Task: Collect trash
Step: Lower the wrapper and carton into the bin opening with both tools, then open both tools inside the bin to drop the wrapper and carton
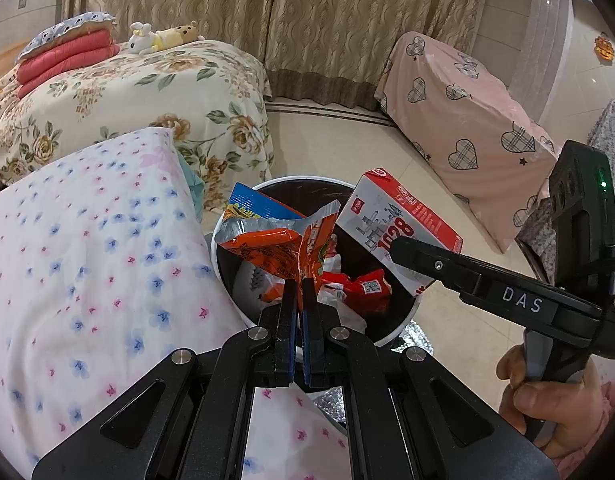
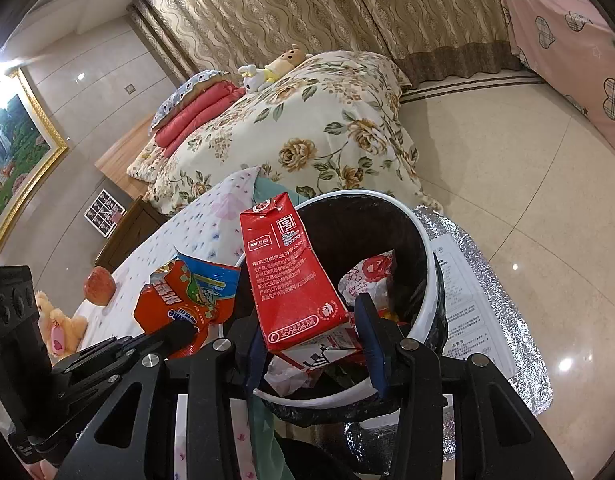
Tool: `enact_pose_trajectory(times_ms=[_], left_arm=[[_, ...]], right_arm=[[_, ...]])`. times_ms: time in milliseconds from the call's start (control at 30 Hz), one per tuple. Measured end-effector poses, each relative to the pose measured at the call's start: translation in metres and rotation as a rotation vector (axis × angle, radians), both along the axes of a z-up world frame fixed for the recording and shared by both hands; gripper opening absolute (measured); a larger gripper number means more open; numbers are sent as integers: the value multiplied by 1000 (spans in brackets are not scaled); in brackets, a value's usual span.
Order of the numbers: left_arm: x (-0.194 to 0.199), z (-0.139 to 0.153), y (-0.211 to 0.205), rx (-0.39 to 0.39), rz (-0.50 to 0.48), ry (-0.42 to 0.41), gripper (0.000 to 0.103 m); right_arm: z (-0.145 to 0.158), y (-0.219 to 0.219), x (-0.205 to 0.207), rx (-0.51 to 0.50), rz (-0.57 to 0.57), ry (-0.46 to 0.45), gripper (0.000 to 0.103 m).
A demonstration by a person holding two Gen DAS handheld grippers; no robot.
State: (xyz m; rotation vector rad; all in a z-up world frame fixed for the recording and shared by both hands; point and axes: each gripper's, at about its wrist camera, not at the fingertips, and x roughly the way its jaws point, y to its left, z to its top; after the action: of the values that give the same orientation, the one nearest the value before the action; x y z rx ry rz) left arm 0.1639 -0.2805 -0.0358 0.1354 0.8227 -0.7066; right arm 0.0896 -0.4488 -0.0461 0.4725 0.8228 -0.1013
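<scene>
A red-and-white carton (image 1: 399,224) is showing lower right of centre. An orange-and-blue wrapper (image 1: 279,232) is gleaming beside a white-rimmed bin (image 1: 223,240).

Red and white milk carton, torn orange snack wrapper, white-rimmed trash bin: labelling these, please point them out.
Red and white milk carton (image 2: 291,276), right wrist view, red side panel.
Torn orange snack wrapper (image 1: 267,246), left wrist view, crumpled middle.
White-rimmed trash bin (image 2: 425,240), right wrist view, rim.

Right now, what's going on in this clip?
A person is collecting trash with two handheld grippers, both held over a white-rimmed bin beside the bed. The left gripper is shut on a torn orange snack wrapper. The right gripper is clamped on a red and white milk carton. Neither piece has been dropped yet; both hang above the opening. The bin already holds other wrappers.
</scene>
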Motion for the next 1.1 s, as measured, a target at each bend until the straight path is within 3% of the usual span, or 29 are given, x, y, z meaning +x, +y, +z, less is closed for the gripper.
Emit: enact_pose_trajectory(times_ms=[1100], left_arm=[[12,-6,-10,4,-16,15,2]], right_arm=[[-4,-5,9,-2,-8,22,42]])
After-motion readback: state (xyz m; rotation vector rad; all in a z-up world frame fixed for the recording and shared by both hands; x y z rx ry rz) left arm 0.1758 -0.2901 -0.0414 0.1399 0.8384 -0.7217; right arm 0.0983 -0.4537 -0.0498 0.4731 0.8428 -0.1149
